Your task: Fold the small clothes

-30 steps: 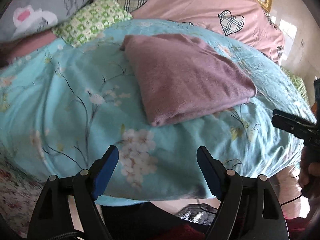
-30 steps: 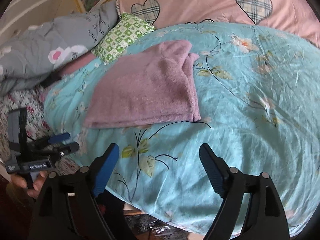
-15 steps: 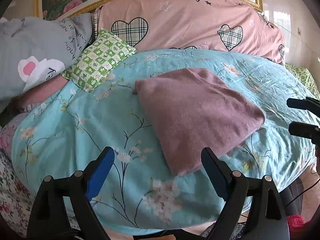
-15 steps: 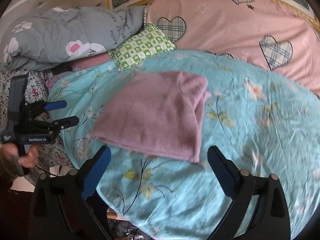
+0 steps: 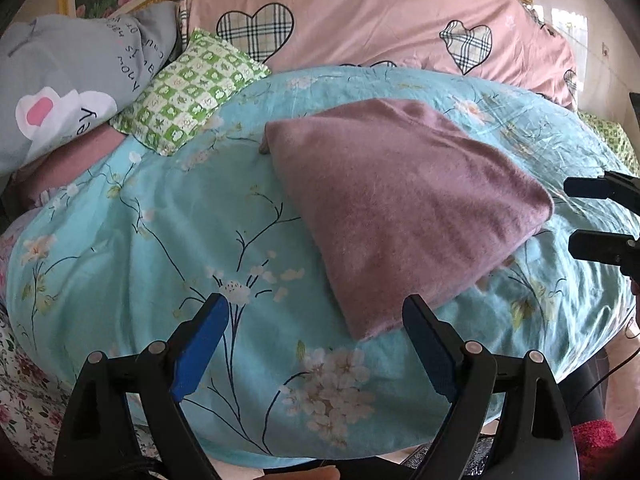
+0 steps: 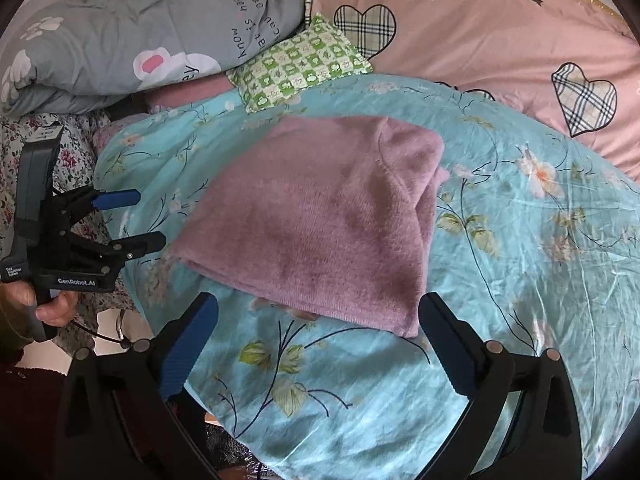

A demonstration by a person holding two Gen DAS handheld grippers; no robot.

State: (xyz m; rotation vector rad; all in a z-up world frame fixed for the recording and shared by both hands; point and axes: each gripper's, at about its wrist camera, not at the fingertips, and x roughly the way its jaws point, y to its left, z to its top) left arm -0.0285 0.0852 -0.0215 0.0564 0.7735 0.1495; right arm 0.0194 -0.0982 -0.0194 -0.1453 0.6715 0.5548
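A mauve knitted garment (image 5: 404,208) lies folded into a flat packet on the turquoise floral quilt (image 5: 160,248); it also shows in the right wrist view (image 6: 328,220). My left gripper (image 5: 316,344) is open and empty, held back near the quilt's front edge, left of the garment's near corner. My right gripper (image 6: 320,344) is open and empty, just short of the garment's near edge. Each gripper shows in the other's view: the right one (image 5: 600,216) at the far right, the left one (image 6: 128,220) at the far left, both open.
A green checked pillow (image 5: 192,92) and a grey printed duvet (image 5: 68,80) lie at the back left. A pink duvet with plaid hearts (image 5: 380,20) runs along the back. A floral sheet (image 6: 60,160) hangs at the left bed edge.
Both grippers have pulled back and tilted up from the quilt, so more of the headboard and pillows shows. The garment lies as before, and both grippers stay open.
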